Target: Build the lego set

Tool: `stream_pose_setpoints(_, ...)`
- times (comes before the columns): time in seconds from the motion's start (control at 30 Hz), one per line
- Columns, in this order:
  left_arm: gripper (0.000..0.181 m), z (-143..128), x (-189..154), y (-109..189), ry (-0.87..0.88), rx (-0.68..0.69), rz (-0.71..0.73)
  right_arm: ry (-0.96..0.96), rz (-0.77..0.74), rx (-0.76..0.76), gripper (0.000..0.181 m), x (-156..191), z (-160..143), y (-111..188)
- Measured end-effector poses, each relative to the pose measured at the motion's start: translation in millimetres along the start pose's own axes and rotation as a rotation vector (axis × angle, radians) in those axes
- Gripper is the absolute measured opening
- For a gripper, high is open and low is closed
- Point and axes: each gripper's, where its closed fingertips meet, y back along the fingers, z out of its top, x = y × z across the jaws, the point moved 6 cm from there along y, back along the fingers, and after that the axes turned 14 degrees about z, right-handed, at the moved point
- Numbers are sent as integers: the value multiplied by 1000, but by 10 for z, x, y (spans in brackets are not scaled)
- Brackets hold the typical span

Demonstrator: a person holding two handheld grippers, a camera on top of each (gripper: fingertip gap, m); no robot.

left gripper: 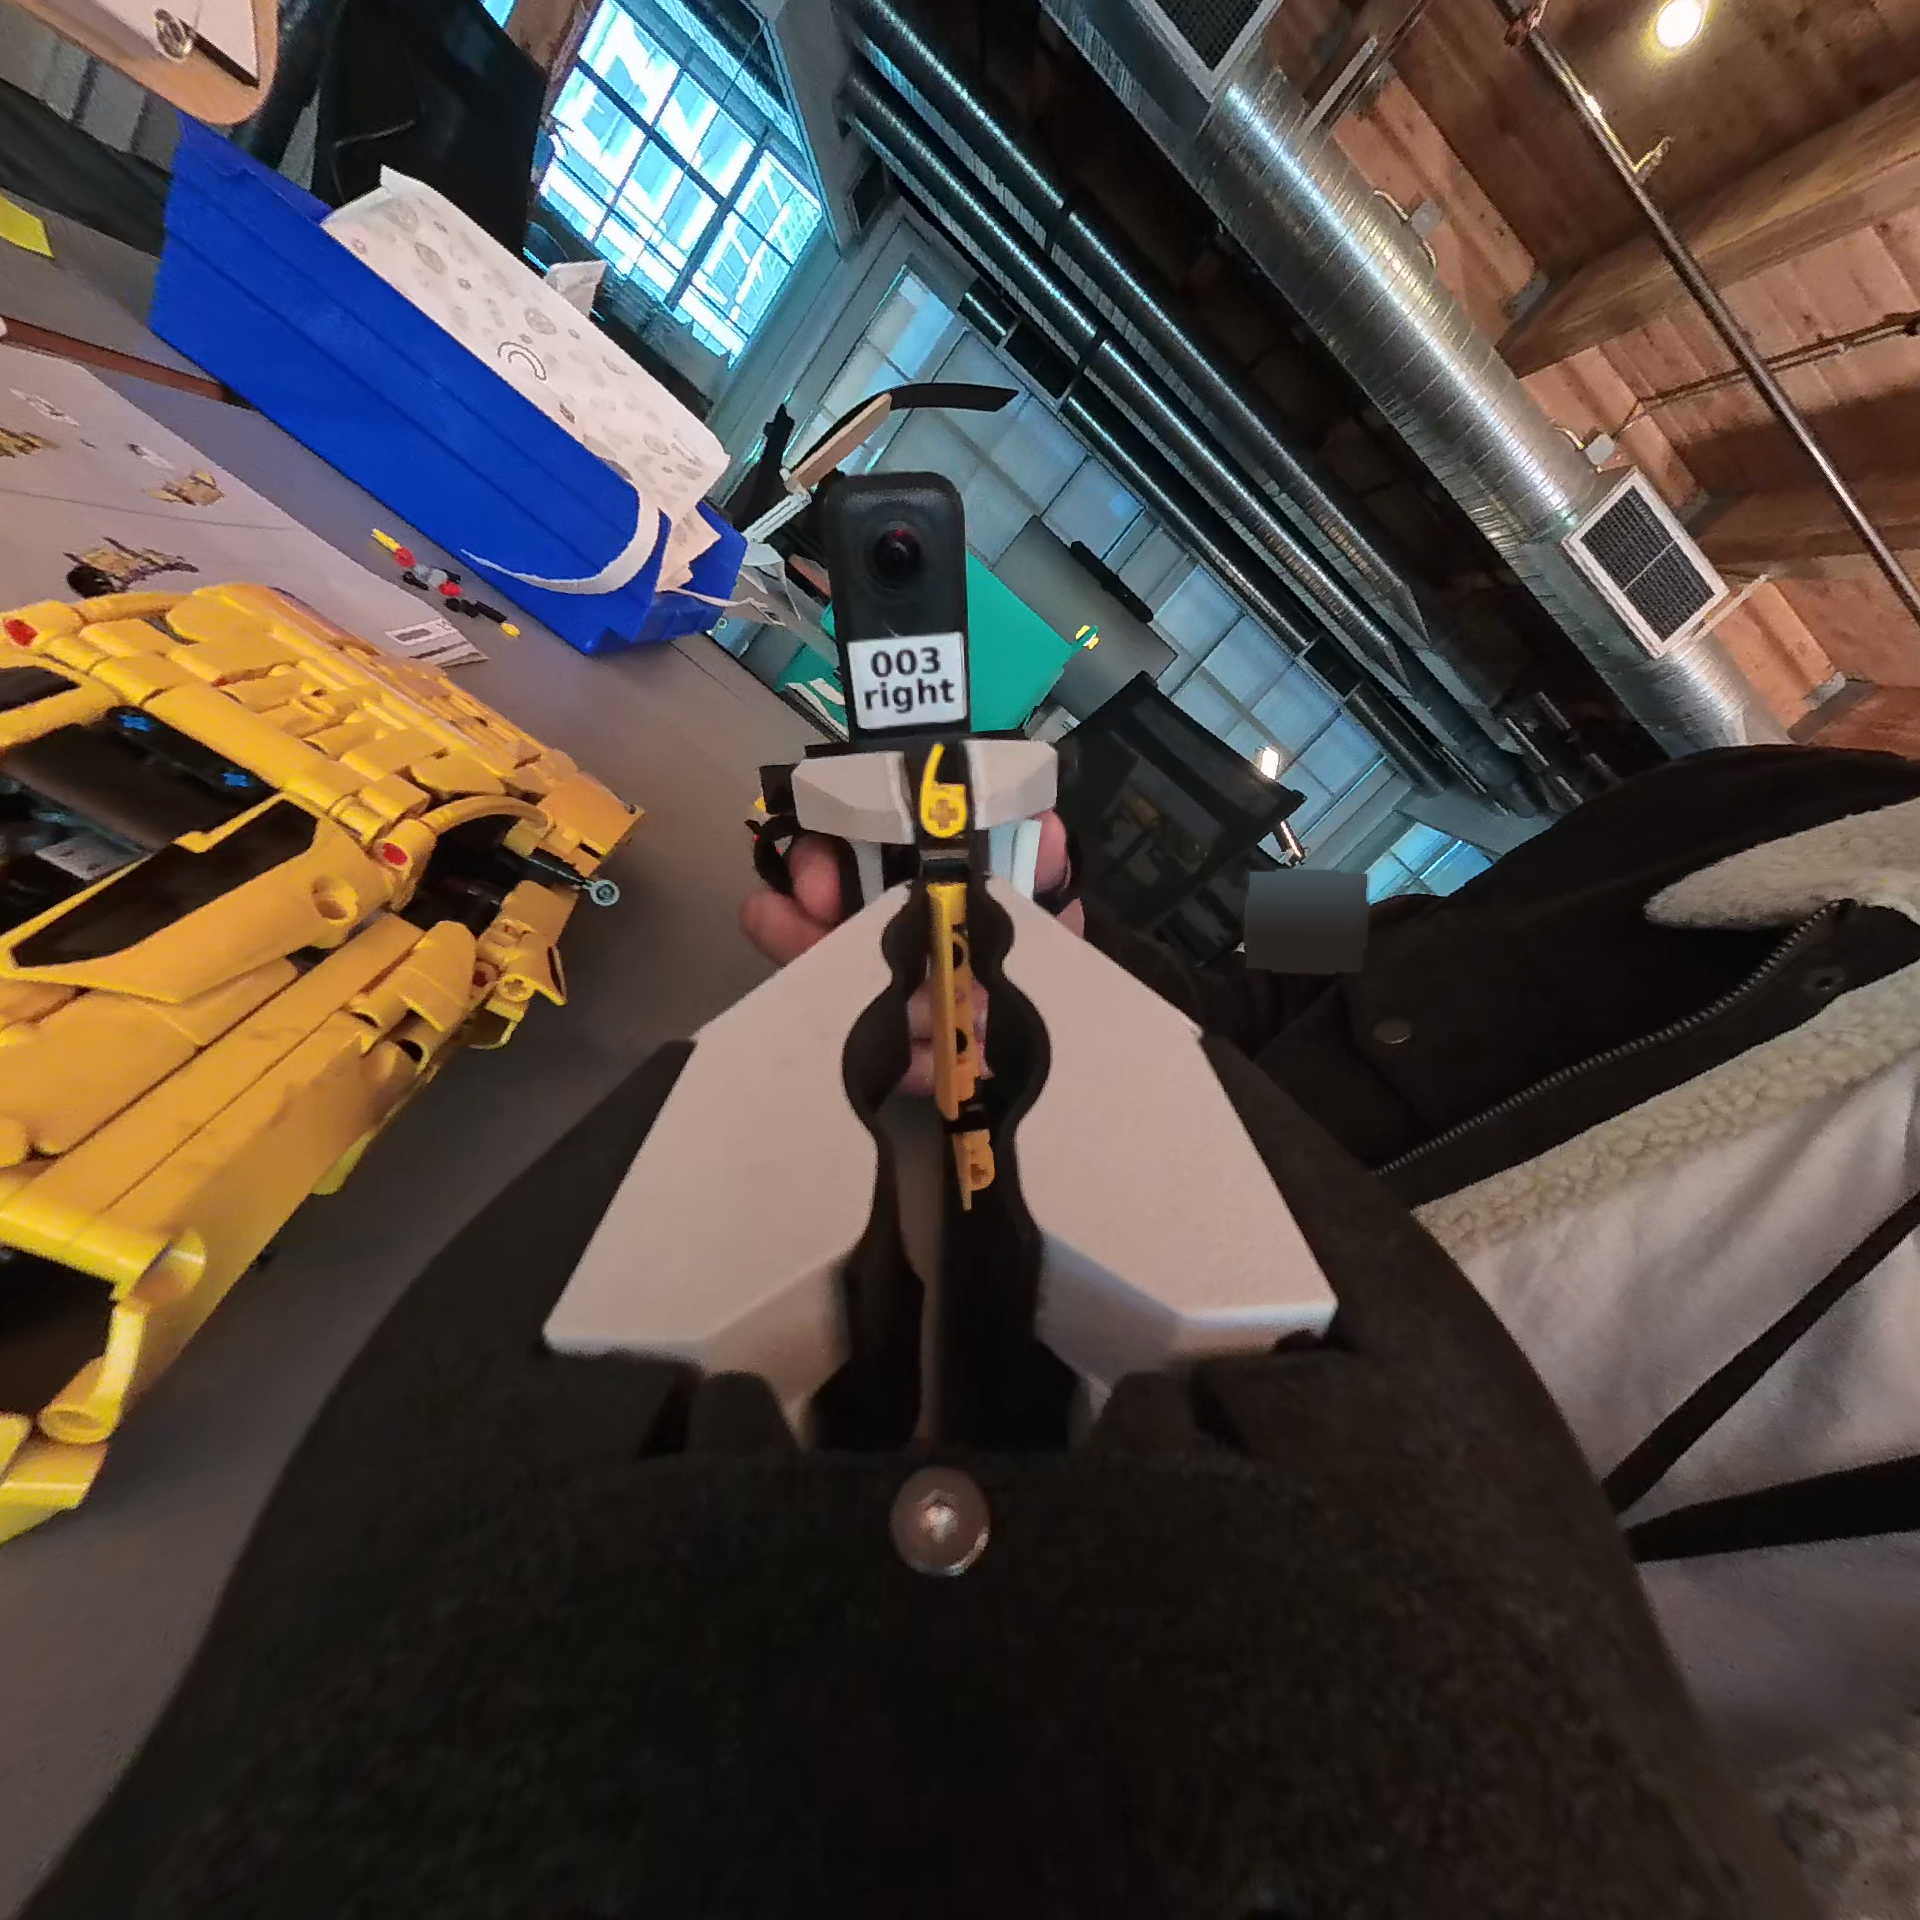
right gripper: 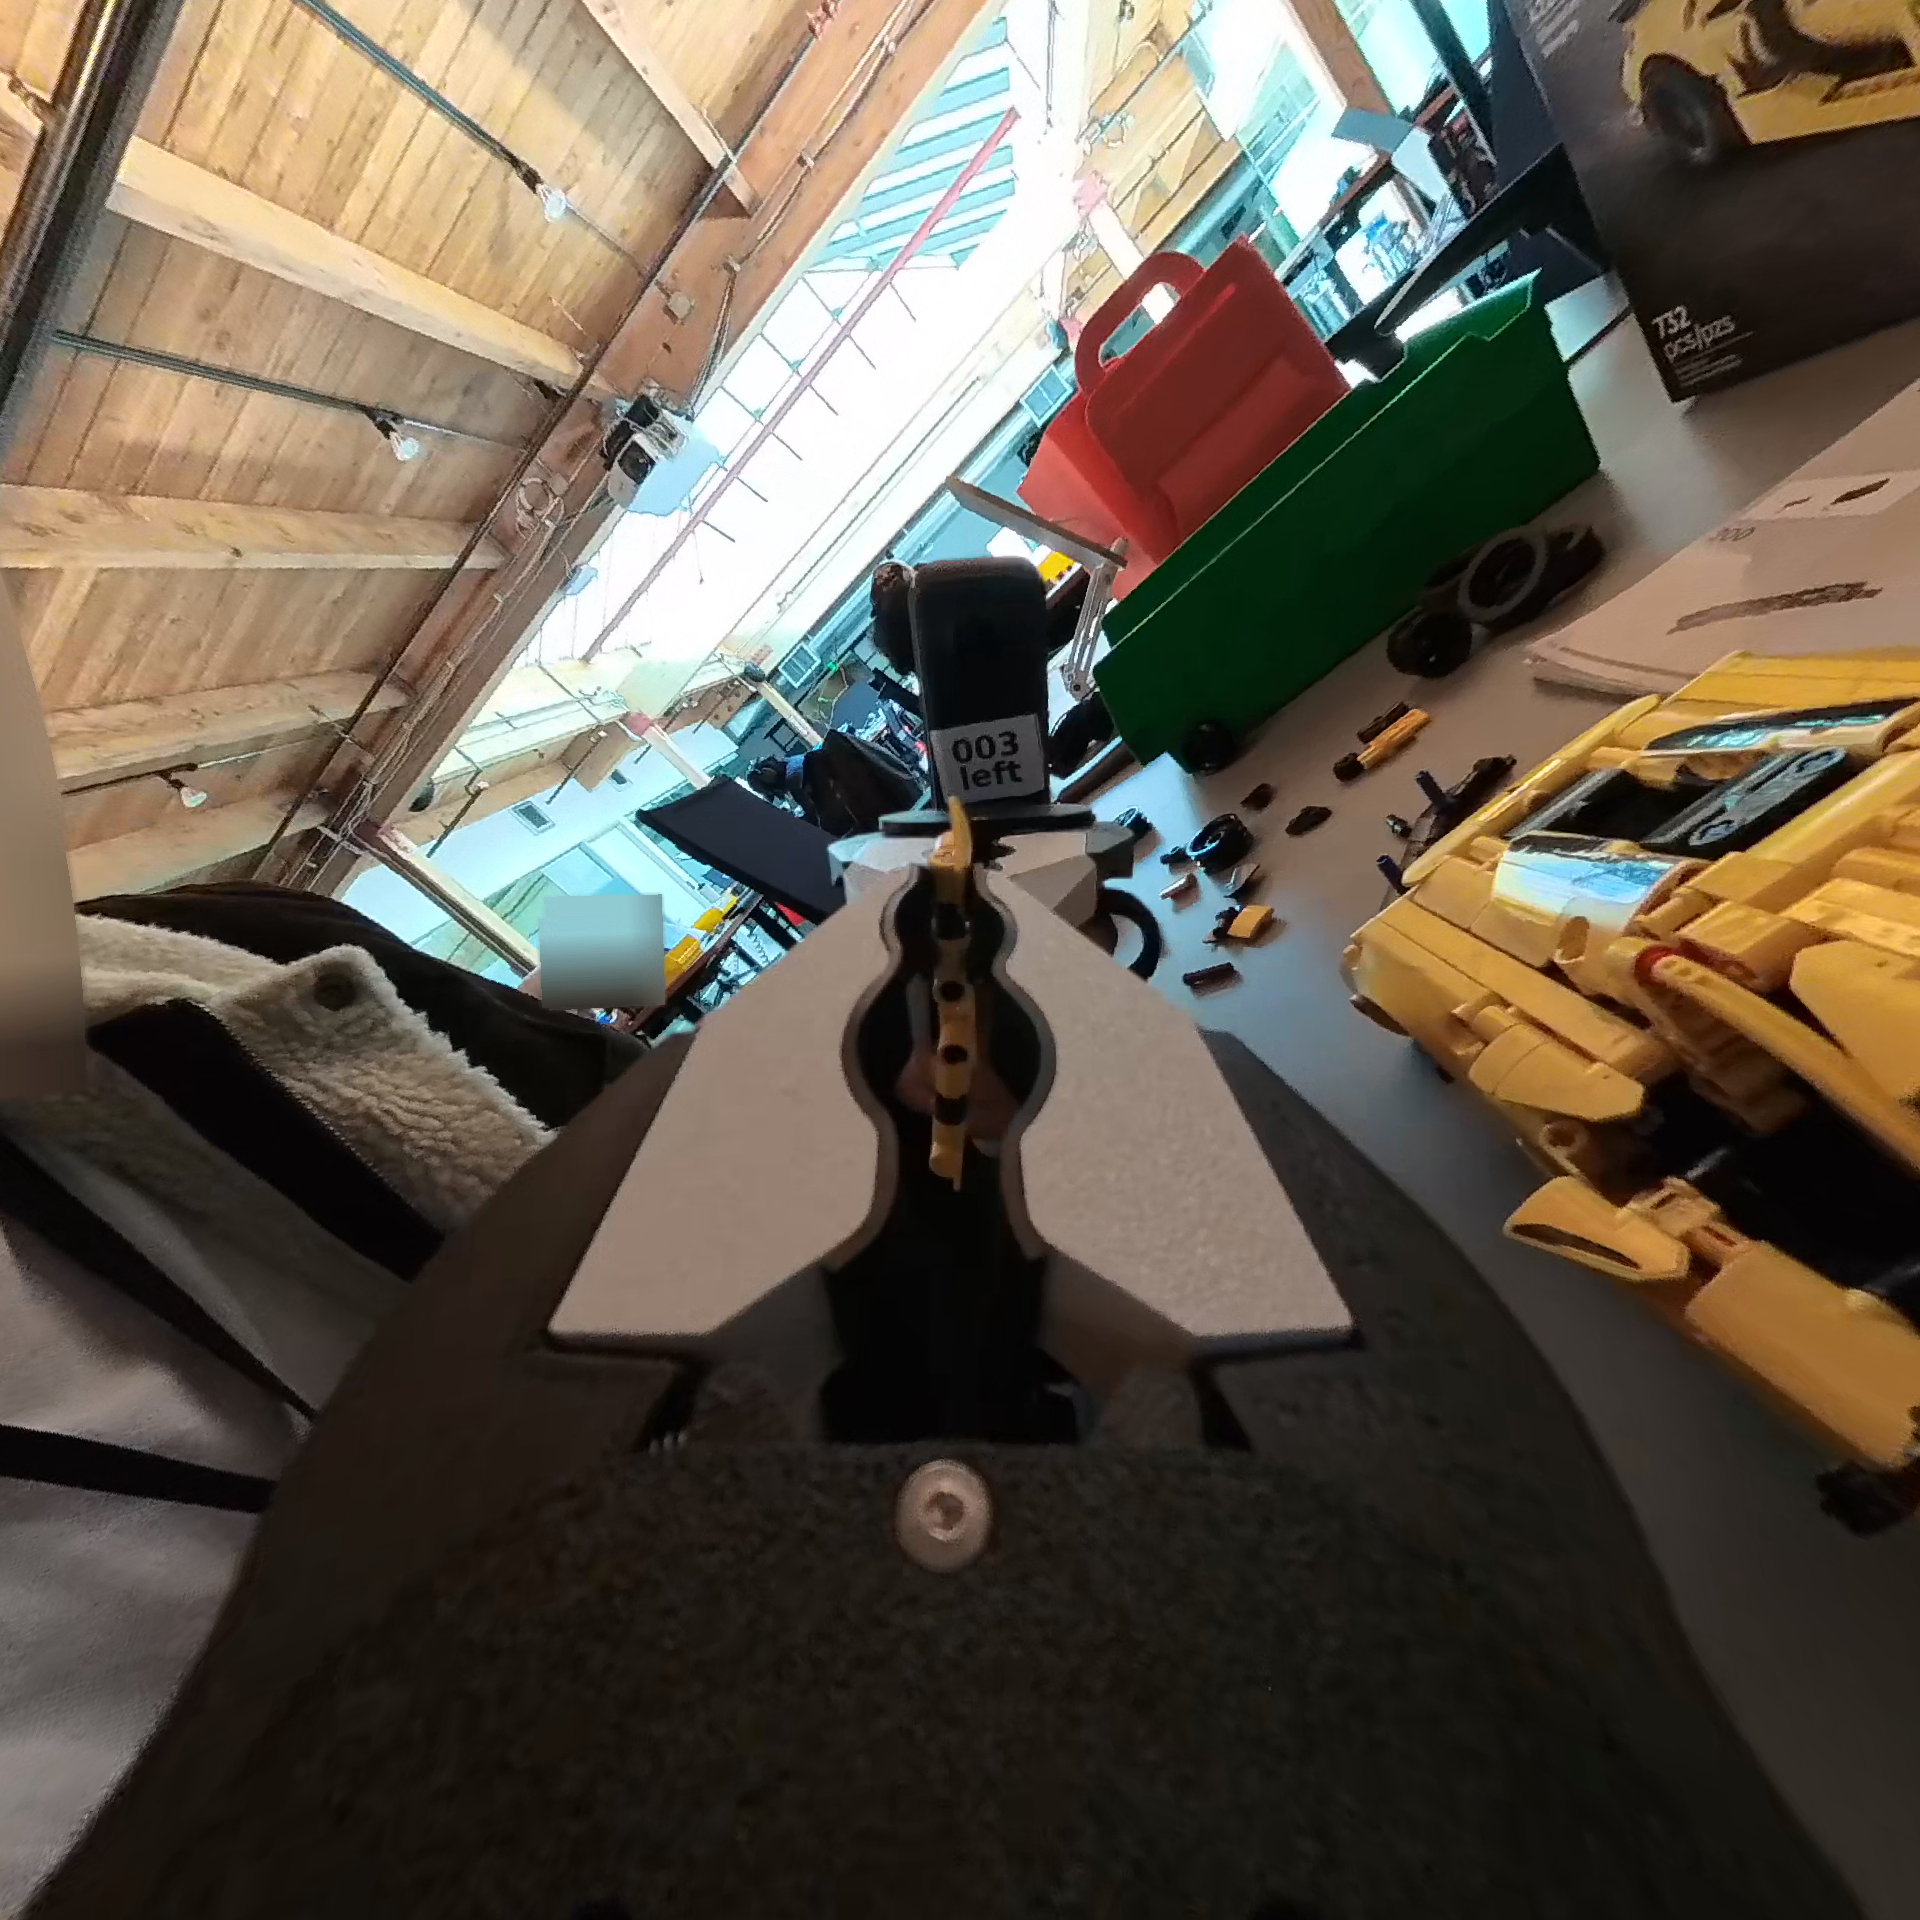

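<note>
Left wrist view: the left gripper (left gripper: 940,904) has its jaws pinched on a slim yellow Technic beam assembly (left gripper: 951,1023), held up in the air off the worktop (left gripper: 665,717). At 12 o'clock the right gripper (left gripper: 925,805) faces it, its jaws closed on the far end of the same piece, a yellow part with a cross-hole showing there. The part-built yellow Lego car (left gripper: 249,883) lies at 9 o'clock on the worktop, with a blue bin (left gripper: 364,374) at 10 o'clock.

Right wrist view: the right gripper's jaws are clamped on the beam assembly, black pins showing along it. The left gripper (right gripper: 961,847) grips its other end at 12 o'clock. The car sits at 3 o'clock, loose small parts (right gripper: 1236,873) and a green bin (right gripper: 1340,561) at 1 to 2 o'clock.

Risk, as I judge it: both grips bear on a thin edge, so a push off the beam's axis could twist it, pop a pin or let it slip and fall among the loose parts.
</note>
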Motion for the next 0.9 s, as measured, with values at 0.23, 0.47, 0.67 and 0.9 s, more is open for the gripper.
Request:
stream_pose_setpoints(0.23,7,4,24,0,-3,-3,21,-28,5,-35,5,-46,-1,15)
stream_pose_setpoints(0.47,7,13,12,0,-11,-8,16,-28,17,-36,5,-34,12,10)
stream_pose_setpoints(0.67,7,27,13,1,-8,-25,17,-62,47,-72,5,-46,24,3)
stream_pose_setpoints(0.9,7,43,16,0,-11,-45,31,-71,60,-106,5,-66,41,2)
